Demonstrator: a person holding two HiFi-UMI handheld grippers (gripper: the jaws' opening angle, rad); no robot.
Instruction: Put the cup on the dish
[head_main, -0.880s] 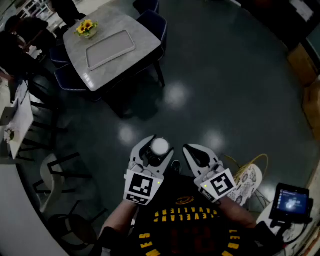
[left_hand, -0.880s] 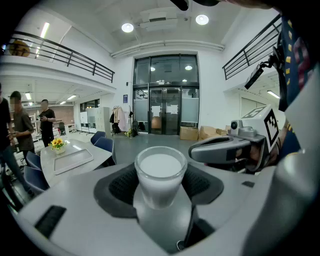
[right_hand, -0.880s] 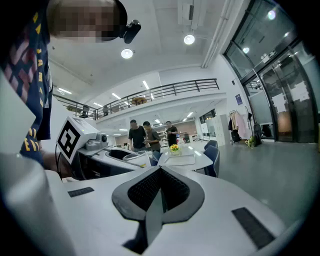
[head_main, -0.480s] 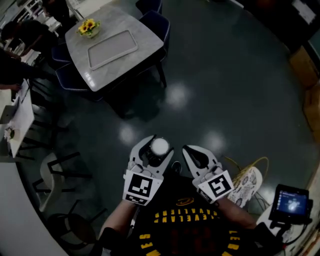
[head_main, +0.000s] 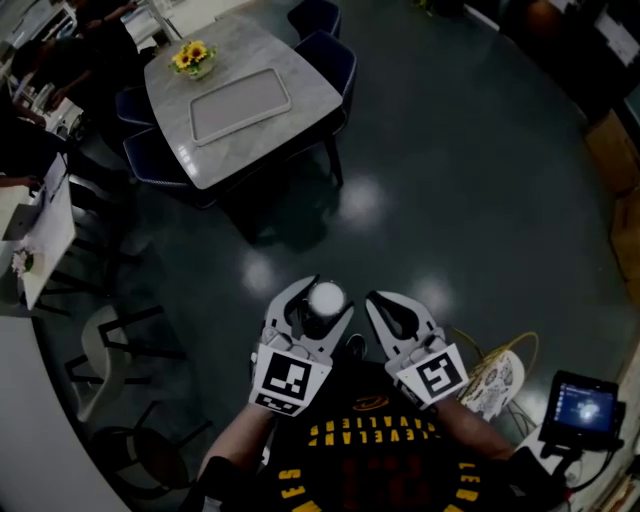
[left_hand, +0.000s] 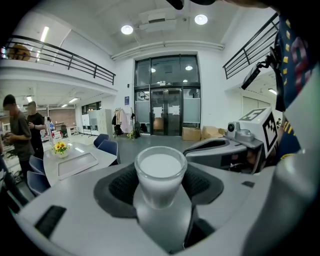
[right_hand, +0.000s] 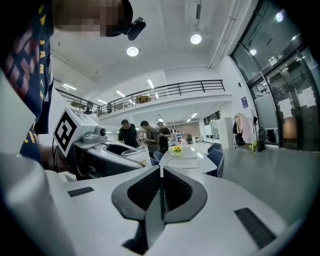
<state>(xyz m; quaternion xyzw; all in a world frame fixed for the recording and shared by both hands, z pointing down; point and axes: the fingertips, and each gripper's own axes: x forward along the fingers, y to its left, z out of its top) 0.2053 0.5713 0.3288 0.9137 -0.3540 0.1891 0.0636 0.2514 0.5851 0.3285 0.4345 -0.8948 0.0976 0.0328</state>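
Note:
A small clear cup (head_main: 325, 296) with a white inside stands upright between the jaws of my left gripper (head_main: 318, 302), which is shut on it. From the left gripper view the cup (left_hand: 160, 172) fills the middle, both pads against its sides. My right gripper (head_main: 392, 312) hangs beside it to the right, shut and holding nothing; its pads (right_hand: 161, 192) meet in a thin line. Both grippers are held over the dark floor, close to the person's body. Far ahead on the left stands a grey table (head_main: 290, 125) bearing a flat rectangular tray (head_main: 240, 104). I see no other dish.
Yellow flowers (head_main: 194, 55) sit at the table's far end and blue chairs (head_main: 328, 55) ring it. A white counter (head_main: 40, 240) and chairs (head_main: 110, 345) stand at left. A tablet (head_main: 582, 405), yellow cables (head_main: 497, 345) and boxes (head_main: 612, 135) lie at right. People stand by the table (left_hand: 20, 131).
The table has slid a little lower and to the right in the head view. Both grippers sit slightly lower in view, the cup still held the same way.

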